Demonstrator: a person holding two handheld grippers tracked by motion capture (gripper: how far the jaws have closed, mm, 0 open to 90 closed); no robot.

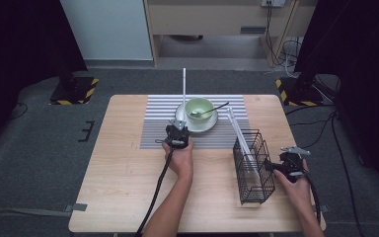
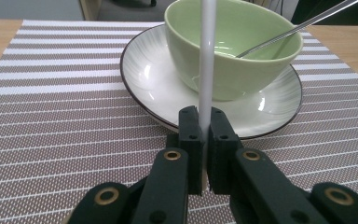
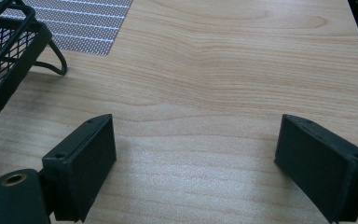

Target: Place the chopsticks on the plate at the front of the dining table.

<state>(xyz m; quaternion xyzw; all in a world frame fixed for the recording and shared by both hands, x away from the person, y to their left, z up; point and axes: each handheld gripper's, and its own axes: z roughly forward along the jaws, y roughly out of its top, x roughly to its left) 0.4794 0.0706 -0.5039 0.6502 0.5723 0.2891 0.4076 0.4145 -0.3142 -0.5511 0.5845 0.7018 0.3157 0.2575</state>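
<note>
A pale green bowl (image 1: pixel 199 107) sits on a white plate (image 1: pixel 210 124) on the striped placemat (image 1: pixel 158 129), with a metal spoon (image 1: pixel 212 109) resting in it. My left gripper (image 1: pixel 178 132) is just in front of the plate, shut on a white chopstick (image 1: pixel 183 89) that stands upright. In the left gripper view the chopstick (image 2: pixel 207 60) rises between the jaws in front of the bowl (image 2: pixel 242 46) and plate (image 2: pixel 154 79). A second white chopstick (image 1: pixel 240 136) leans in the black wire basket (image 1: pixel 253 168). My right gripper (image 1: pixel 285 165) is open beside the basket's right side, above bare wood (image 3: pixel 196 154).
The basket (image 3: pixel 9 60) edge appears at the left of the right gripper view, with a corner of the placemat (image 3: pixel 88 18) behind it. The table's right edge (image 1: pixel 301 163) lies close to my right hand. Bare wood spans the left half of the table.
</note>
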